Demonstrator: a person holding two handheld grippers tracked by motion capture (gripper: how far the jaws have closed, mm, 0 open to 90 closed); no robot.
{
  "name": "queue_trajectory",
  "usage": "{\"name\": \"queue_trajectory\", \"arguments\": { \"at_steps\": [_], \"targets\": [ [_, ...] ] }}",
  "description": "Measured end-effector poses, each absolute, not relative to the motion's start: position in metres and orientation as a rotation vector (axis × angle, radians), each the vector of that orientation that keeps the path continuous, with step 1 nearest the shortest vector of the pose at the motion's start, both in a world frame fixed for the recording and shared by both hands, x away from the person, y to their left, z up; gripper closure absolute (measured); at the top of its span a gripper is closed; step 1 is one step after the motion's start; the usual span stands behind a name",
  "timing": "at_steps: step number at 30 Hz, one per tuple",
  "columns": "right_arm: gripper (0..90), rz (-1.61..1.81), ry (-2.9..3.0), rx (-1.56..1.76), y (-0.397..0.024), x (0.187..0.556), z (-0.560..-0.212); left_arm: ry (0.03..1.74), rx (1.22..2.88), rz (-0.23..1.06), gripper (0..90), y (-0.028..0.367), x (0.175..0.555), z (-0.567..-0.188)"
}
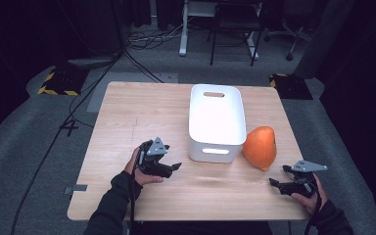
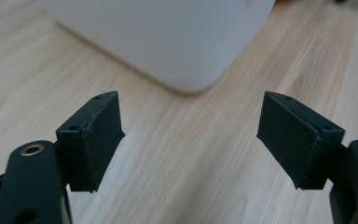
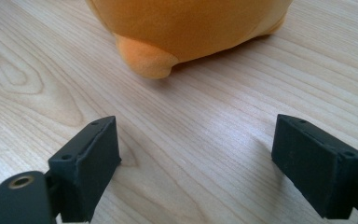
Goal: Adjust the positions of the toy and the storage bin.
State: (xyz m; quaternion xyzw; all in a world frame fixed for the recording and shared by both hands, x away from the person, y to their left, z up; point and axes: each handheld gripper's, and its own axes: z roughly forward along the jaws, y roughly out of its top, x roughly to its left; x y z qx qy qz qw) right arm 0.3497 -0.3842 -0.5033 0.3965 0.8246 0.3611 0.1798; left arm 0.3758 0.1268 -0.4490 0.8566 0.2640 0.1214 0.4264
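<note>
Plush (image 1: 260, 147) on bench (image 1: 127, 127) beside bin (image 1: 215, 122), soft, light; grab its belly. Right gripper (image 3: 196, 163) open and empty just short of it, left gripper (image 2: 191, 135) also open, empty

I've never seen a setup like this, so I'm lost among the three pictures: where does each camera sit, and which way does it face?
High view: above the person's side, looking forward and down on the light wooden table; forearms, hands, left tongs and right tongs show.
Left gripper view: rides the left tongs, facing the white plastic bin; two open black jaws show.
Right gripper view: rides the right tongs, facing the orange plush toy; two open black jaws show.
Shared: the high view also shows bin and toy.
</note>
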Motion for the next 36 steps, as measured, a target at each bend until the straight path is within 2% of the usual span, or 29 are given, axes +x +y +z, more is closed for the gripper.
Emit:
{"name": "queue_trajectory", "arguments": {
  "at_steps": [8, 20, 28, 31, 35, 36],
  "targets": [
    [14.9, 1.021, 2.331, 1.119, -0.384, 0.350, -0.503, 0.602, 2.063, 0.371, 22.4, 0.113, 0.386, -0.418],
    [14.9, 1.021, 2.331, 1.119, -0.384, 0.350, -0.503, 0.512, 1.989, 0.359, 26.9, 0.095, 0.399, -0.379],
    [14.9, 1.021, 2.331, 1.119, -0.384, 0.350, -0.503, 0.393, 2.088, 0.351, 28.2, 0.057, 0.409, -0.372],
    [14.9, 1.021, 2.331, 1.119, -0.384, 0.350, -0.503, 0.338, 2.158, 0.325, 34.2, 0.037, 0.412, -0.376],
    [14.9, 1.021, 2.331, 1.119, -0.384, 0.350, -0.503, 0.334, 2.186, 0.310, 36.5, 0.025, 0.416, -0.380],
    [14.9, 1.021, 2.331, 1.119, -0.384, 0.350, -0.503, 0.339, 2.204, 0.300, 39.7, 0.023, 0.418, -0.381]
  ]
}}
